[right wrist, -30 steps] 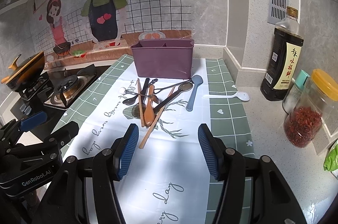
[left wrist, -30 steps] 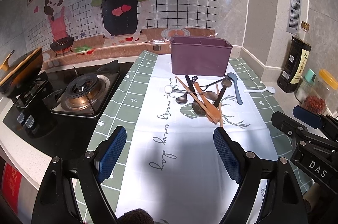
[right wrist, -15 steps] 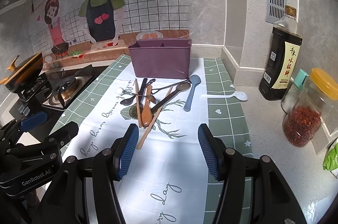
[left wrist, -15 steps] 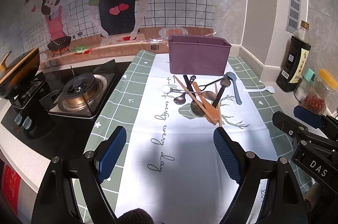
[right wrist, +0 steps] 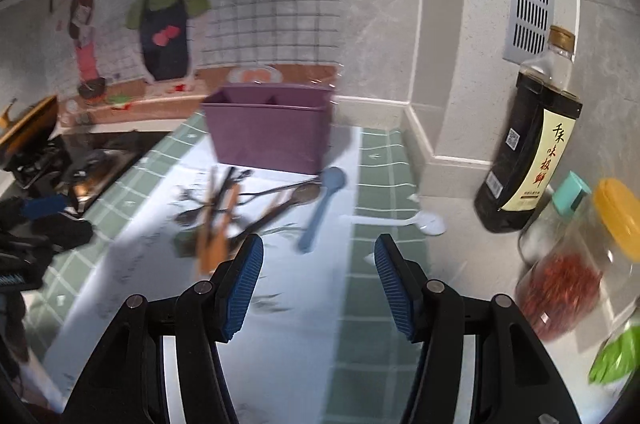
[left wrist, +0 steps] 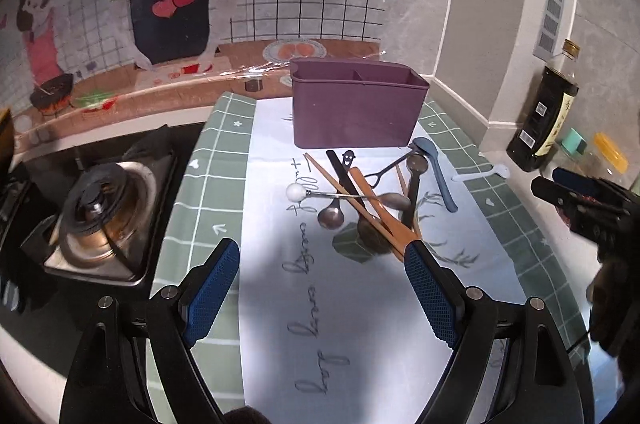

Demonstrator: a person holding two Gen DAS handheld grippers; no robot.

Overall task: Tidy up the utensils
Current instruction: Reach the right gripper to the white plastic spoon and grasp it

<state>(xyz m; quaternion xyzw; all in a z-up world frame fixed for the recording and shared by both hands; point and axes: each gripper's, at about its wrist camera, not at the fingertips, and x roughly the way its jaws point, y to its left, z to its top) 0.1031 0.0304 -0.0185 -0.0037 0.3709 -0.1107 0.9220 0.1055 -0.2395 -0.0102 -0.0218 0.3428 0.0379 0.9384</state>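
The left tongs (left wrist: 320,288) hang over the white-and-green cloth (left wrist: 360,324) on the counter (right wrist: 472,248), blue pads wide apart and holding nothing. The right tongs (right wrist: 318,284) are likewise spread and empty above the same cloth; that view is smeared with motion blur. At the far end of the cloth stands a purple utensil caddy (left wrist: 356,111), upright, with a divider across its open top. Just in front of it lies a jumbled pile of utensils (left wrist: 368,199): wooden chopsticks (left wrist: 344,189) crossing a wooden spatula (left wrist: 384,212), several dark metal spoons, a thin metal stick with a white ball end (left wrist: 297,192), and a flat black piece with a face-shaped cut-out (left wrist: 349,157). A blue spoon (left wrist: 438,175) rests at the right edge of the pile, its bowl near the caddy. A white spoon (right wrist: 400,222) lies apart on the green border, toward a dark sauce bottle (right wrist: 528,151) and a yellow-lidded jar of red flakes (right wrist: 576,272). A gas burner (left wrist: 104,207) sits left of the cloth.
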